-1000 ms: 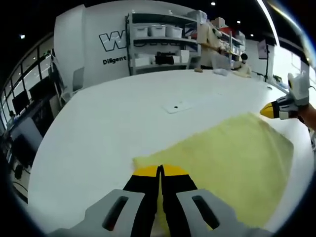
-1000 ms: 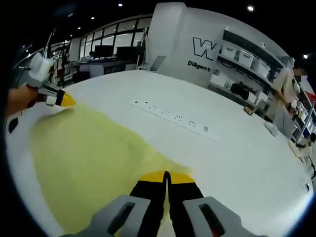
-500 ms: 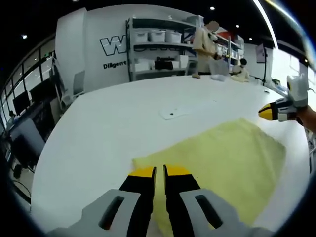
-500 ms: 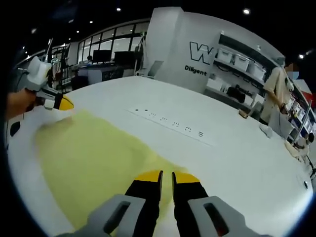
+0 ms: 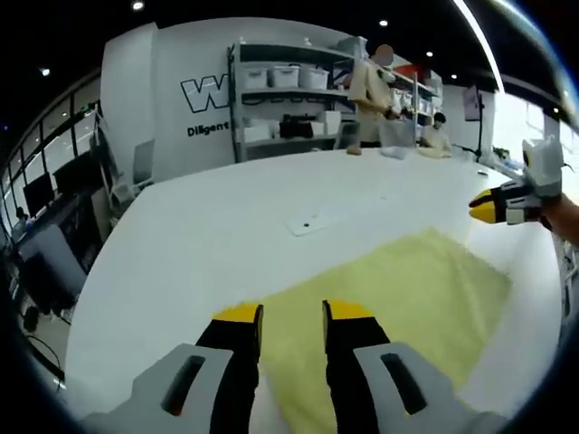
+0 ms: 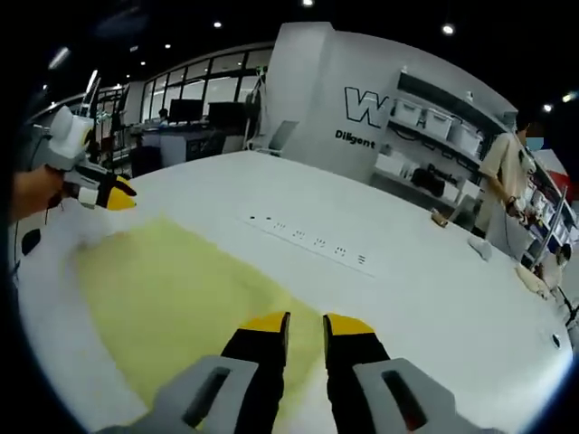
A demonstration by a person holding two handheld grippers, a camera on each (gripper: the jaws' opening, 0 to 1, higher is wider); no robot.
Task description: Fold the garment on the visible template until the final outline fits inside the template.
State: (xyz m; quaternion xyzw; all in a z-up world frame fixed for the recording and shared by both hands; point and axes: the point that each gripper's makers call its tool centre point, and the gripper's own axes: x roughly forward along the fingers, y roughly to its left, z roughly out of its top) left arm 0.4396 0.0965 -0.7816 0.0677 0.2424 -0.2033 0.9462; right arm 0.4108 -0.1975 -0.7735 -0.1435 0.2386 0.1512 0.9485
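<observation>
A pale yellow garment (image 5: 398,298) lies flat on the white table (image 5: 226,235); in the right gripper view the garment (image 6: 172,298) spreads left of centre. My left gripper (image 5: 292,318) is open just above the garment's near edge, nothing between its fingers. My right gripper (image 6: 306,323) is open too, over the garment's opposite edge. Each gripper appears in the other's view: the right gripper (image 5: 496,206) at the far right, the left gripper (image 6: 107,193) at the far left, both held by a hand. No template outline is distinguishable on the table.
A flat white plate with a dark spot (image 5: 310,221) lies on the table beyond the garment. A strip of small sockets (image 6: 308,240) runs across the table. Shelves with bins (image 5: 289,90) and a person (image 5: 369,86) stand behind; another person (image 6: 503,172) stands at the right.
Both grippers have opened and let go of the garment's corners, then lifted slightly. The garment now lies flat on the table.
</observation>
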